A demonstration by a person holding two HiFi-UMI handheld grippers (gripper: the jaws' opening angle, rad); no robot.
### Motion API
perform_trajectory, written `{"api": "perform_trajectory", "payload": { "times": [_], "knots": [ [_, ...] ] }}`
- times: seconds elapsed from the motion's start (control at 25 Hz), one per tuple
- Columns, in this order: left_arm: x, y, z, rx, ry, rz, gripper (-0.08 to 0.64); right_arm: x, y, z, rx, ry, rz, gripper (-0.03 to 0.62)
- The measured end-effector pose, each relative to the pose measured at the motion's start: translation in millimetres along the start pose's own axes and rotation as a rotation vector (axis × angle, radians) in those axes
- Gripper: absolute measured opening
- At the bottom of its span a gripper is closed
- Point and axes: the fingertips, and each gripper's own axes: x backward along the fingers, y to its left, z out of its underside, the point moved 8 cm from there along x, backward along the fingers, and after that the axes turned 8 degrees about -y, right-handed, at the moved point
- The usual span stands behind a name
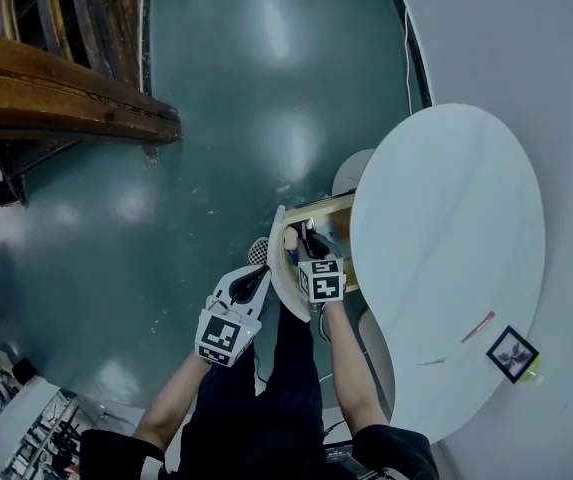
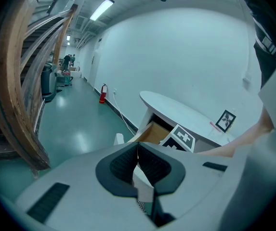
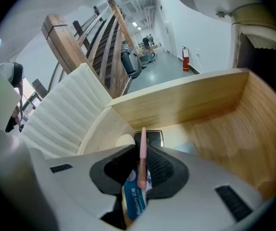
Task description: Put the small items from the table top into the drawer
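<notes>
- Head view: shows drawer (image 1: 328, 208) open under table (image 1: 446, 268), right gripper (image 1: 313, 256) inside; contents mostly hidden.
- Left gripper view: shows left gripper (image 2: 138, 150) closed, holding nothing.
- Right gripper view: clamps pink stick (image 3: 143, 136) and blue packet (image 3: 134, 198) inside drawer; dark item (image 3: 155, 137) below, half hidden.

Under my right claw (image 3: 143, 150) the drawer (image 3: 215, 124) is pale wood, smooth and satin-grained. Between the claw's ribbed matt black pads (image 3: 160, 170) sit a smooth pink plastic stick (image 3: 142, 137) and a glossy blue printed packet (image 3: 134, 202). Beyond, the floor (image 1: 266, 118) shines.

Head view looks steeply down on the white oval bench (image 1: 466, 218); both gripper views face its light wooden drawer (image 3: 210, 114)
</notes>
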Motion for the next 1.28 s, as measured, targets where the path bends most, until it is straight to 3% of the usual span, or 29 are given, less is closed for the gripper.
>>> {"api": "perform_trajectory", "payload": {
  "times": [0.6, 0.92, 1.28],
  "knots": [
    [15.5, 0.4, -24.3, -0.024, -0.02, 0.007, 0.02, 30.5, 19.6, -21.2, 0.023, -0.037, 0.004, 0.067],
    [32.5, -4.8, -68.0, -0.069, -0.07, 0.016, 0.02, 88.9, 42.9, -68.7, 0.064, -0.14, 0.022, 0.067],
    [55.9, -28.2, -139.6, -0.159, -0.171, 0.048, 0.02, 188.0, 63.2, -130.4, 0.098, -0.347, 0.094, 0.067]
  ]
}}
